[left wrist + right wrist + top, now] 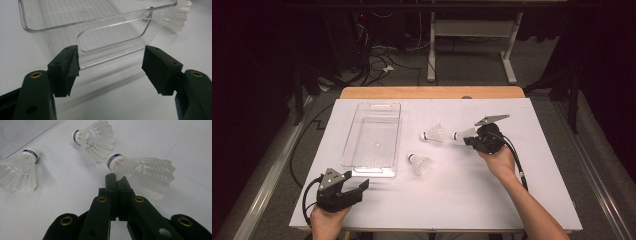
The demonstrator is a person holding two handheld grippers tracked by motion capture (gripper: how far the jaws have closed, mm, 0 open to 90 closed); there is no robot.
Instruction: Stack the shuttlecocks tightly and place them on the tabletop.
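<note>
Three white shuttlecocks with blue-banded corks lie on the white table. One shuttlecock (463, 133) (145, 172) lies right at the tips of my right gripper (470, 140) (117, 177), whose jaws are pressed together; I cannot tell whether the tips touch its skirt. A second shuttlecock (434, 133) (95, 137) lies just beyond it. The third shuttlecock (420, 164) (21, 170) lies nearer the front, beside a clear plastic bin (362, 150) (50, 27). My left gripper (357, 181) (111, 67) rests at the front left, open, with nothing between its jaws, facing the bin's near handle wall.
The bin holds nothing. A skirt of a shuttlecock (178, 20) shows past the bin's right corner. A wooden table edge (432, 92) runs along the back, with cables and a desk frame on the floor beyond. Each gripper trails a black cable (517, 165).
</note>
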